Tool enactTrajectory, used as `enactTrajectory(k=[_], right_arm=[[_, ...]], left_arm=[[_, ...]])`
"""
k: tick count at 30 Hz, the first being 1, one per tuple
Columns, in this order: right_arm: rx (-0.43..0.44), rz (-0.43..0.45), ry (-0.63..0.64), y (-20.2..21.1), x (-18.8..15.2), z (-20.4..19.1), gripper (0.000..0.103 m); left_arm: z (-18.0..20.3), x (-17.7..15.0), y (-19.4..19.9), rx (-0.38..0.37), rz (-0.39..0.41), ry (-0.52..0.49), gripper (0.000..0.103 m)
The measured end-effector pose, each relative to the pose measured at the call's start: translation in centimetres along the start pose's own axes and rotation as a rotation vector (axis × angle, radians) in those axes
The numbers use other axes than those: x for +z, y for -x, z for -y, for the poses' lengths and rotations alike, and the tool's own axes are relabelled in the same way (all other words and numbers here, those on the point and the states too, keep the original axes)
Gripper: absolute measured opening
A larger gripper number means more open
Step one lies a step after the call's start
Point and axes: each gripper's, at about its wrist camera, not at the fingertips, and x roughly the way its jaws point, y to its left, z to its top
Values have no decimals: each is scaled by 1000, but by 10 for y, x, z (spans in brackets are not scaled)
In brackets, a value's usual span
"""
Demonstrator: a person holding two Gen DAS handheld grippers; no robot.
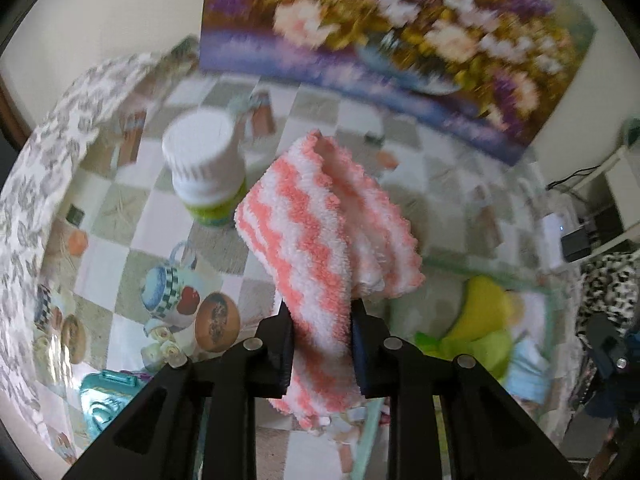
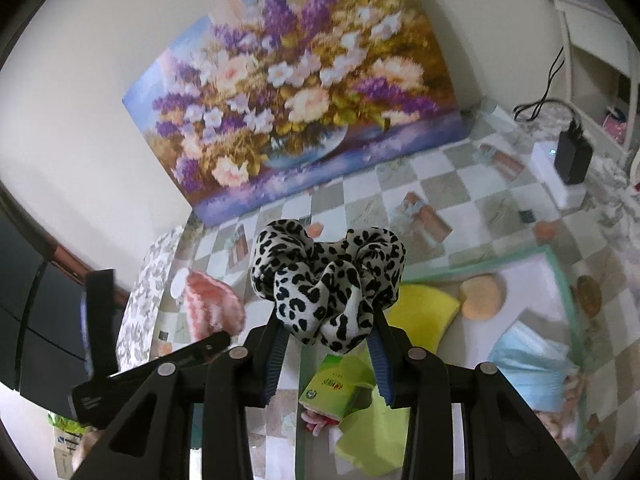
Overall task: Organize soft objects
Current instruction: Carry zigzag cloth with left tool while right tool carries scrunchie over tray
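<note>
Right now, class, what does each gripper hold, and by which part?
Left gripper: pink-and-white fuzzy cloth, pinched near its lower end. Right gripper: leopard-print scrunchie, pinched at its lower folds.

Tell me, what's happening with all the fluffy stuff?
A person is tidying soft things with a claw in each hand. The left claw is pinching a fuzzy pink-and-white striped cloth and holding it up above the checkered tablecloth, near a white-capped plastic bottle. The right claw grips a black-and-white leopard-print fabric scrunchie. Below it, a clear tray with a green rim already holds a yellow sponge, a blue face mask and other soft bits.
</note>
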Motion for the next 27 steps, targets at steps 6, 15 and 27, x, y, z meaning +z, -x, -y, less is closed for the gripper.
enactTrajectory(k=[6,15,27], right_arm=[[-45,60,4,26,8,6,40],[-151,131,-31,61,14,28,40],[-254,14,-114,49,1,61,40]], left_arm=[[16,10,46,-51,89,-48,25],[57,1,69,-102,137,-152,25],[104,-43,43,-110,11,-281,25]])
